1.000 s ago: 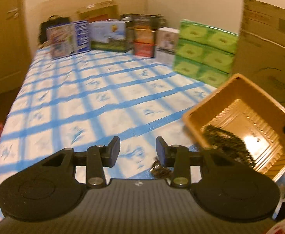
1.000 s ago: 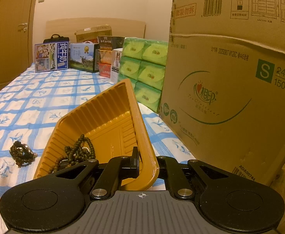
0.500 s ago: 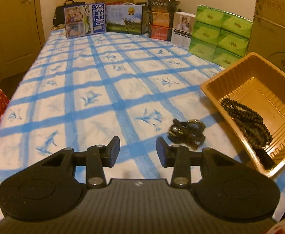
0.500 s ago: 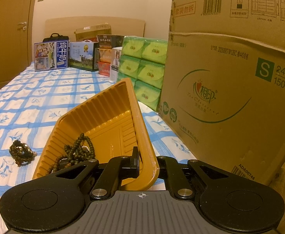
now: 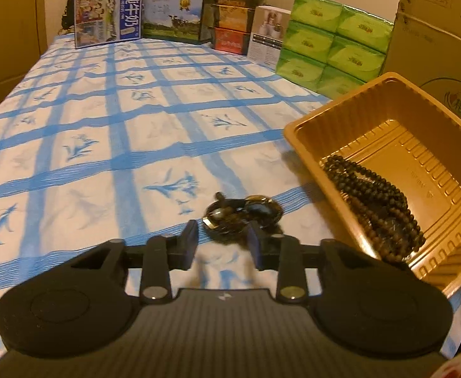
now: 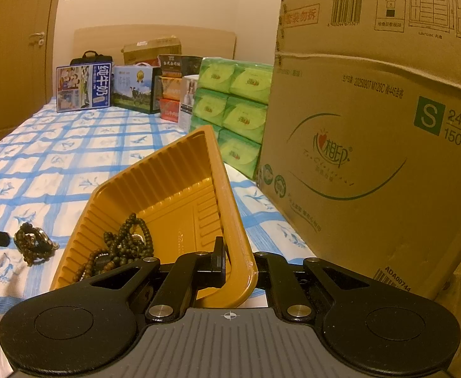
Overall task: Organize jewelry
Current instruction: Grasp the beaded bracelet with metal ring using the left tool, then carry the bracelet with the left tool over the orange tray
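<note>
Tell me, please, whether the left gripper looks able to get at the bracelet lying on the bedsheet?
Probably yes. The left gripper is open and the bracelet lies just ahead of its fingertips on the bedsheet, with nothing between. The yellow tray, held by the right gripper, sits off to the side.

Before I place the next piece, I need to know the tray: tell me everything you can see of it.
The tray is a golden-orange rectangle of thin, glossy plastic, as it looks, with ribbed walls, a rolled rim and a stepped floor. It is tilted, its right side raised. The right tool is shut on its near rim, one finger inside, one outside. A beaded necklace lies heaped in its lower part. It sits on the checked sheet, apart from the bracelet.
</note>
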Demonstrator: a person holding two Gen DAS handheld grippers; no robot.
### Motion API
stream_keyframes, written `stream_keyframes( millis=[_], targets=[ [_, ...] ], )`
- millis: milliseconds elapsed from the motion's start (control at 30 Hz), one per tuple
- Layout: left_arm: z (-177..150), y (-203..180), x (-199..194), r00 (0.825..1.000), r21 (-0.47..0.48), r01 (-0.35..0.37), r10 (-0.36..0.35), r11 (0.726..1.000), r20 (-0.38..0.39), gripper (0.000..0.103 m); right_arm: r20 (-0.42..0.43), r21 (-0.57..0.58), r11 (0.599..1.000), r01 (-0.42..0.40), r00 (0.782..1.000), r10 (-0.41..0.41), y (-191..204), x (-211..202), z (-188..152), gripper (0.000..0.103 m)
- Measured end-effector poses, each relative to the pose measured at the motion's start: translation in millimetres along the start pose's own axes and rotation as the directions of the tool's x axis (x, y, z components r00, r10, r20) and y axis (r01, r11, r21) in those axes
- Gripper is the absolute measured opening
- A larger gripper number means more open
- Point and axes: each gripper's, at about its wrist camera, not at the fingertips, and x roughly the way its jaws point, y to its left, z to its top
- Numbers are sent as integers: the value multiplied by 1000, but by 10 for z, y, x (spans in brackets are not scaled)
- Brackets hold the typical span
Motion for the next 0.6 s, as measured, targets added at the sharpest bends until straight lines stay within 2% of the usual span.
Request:
stream_keyframes(
  millis=[167, 367, 433, 467, 600],
  targets=[
    [63, -72, 125, 1000, -11, 2, -2, 1000, -2, 20, -1, -3, 1000, 1, 1000, -1, -1, 0, -4, 6],
    [96, -77, 287, 999, -21, -19, 18, 1000, -49, 16, -2, -5, 1000, 3, 1000, -3, -7, 9, -18, 6],
    [104, -55, 308, 998, -30, -11, 9, 999, -56, 13, -2, -6, 1000, 3, 1000, -3, -6, 15, -20, 6],
    [111, -51, 312, 998, -30, -7, 5, 1000, -59, 7, -2, -5, 1000, 3, 1000, -3, -8, 15, -21, 6],
    [143, -37, 248, 999, -14, 10, -11, 1000, -48, 6, -2, -4, 1000, 3, 1000, -3, -6, 15, -18, 6]
  ],
)
